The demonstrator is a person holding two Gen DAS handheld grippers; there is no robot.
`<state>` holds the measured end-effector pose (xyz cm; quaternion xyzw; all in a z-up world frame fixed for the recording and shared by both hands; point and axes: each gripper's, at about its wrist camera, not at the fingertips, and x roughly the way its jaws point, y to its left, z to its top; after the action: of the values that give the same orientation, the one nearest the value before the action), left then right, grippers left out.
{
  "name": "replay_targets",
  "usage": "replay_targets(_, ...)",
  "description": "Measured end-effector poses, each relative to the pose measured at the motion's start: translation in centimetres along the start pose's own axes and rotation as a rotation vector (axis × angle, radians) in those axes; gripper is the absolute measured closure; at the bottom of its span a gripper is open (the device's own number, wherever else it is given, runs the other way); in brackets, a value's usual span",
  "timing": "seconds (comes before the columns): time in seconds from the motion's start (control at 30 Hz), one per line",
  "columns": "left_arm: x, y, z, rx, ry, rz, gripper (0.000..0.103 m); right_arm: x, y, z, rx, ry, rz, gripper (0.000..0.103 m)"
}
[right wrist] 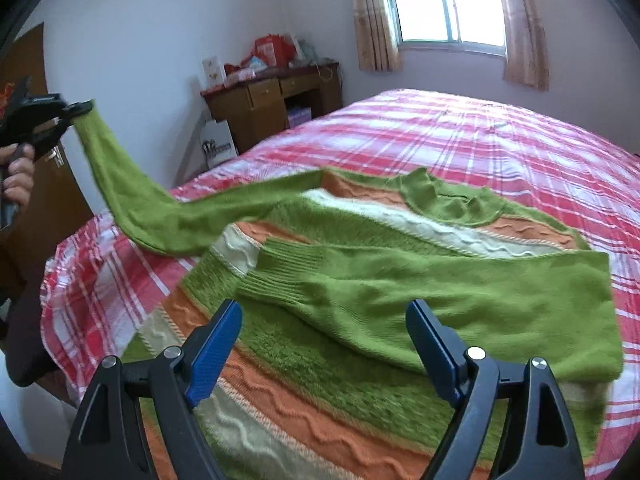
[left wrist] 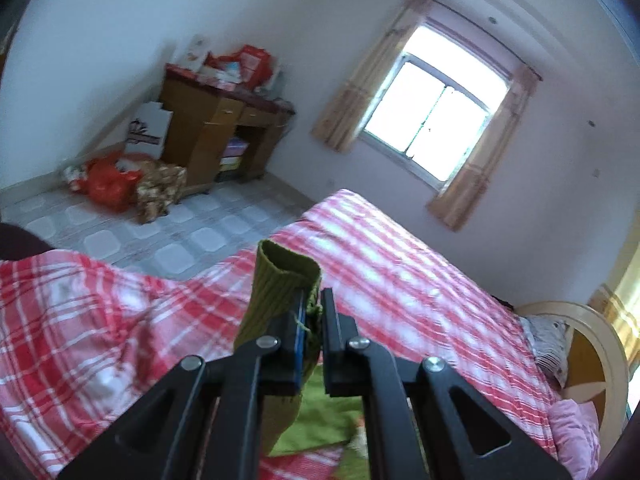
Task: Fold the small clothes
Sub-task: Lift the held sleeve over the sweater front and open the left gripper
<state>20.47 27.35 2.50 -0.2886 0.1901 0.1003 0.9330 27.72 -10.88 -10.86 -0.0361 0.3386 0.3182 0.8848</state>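
A pale-walled bedroom held a wide bed (right wrist: 460, 140) covered in a red-and-white plaid sheet, with a curtained window (right wrist: 446, 2) on the far wall and a wooden desk (right wrist: 276, 98) piled with red bags in the far left corner. In the left wrist view, red bags and a floral bundle lay on the tiled floor (left wrist: 192, 236) beside that desk.

A green sweater (right wrist: 360, 292) with orange and cream cable bands lay spread on the near part of the bed, neckline toward the far side. Its right sleeve (right wrist: 460, 300) was folded across the body, ribbed cuff resting near the middle. The left sleeve (right wrist: 132, 196) rose off the bed to the left, stretched up through the air.

The left tool (left wrist: 314, 320) was clamped on that sleeve's ribbed cuff (left wrist: 280, 276), its jaws nearly together with the knit pinched between them; a hand (right wrist: 18, 178) gripped its handle.

The right tool (right wrist: 324, 344) hovered just above the near part of the sweater, blue pads (right wrist: 212, 356) spread wide, holding nothing.
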Motion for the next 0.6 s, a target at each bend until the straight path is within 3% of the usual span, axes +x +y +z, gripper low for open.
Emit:
replay_targets(0.33,1.6,-10.4,1.1,0.117,-0.009,-0.147,0.097,-4.5,-1.8,-1.7,0.019,-0.054,-0.007,0.018)
replay_targets(0.6,4.7,-18.3,-1.9,0.189,0.037,-0.289,0.097,-6.9,-3.1,-4.1,0.051,-0.063,-0.01,0.018)
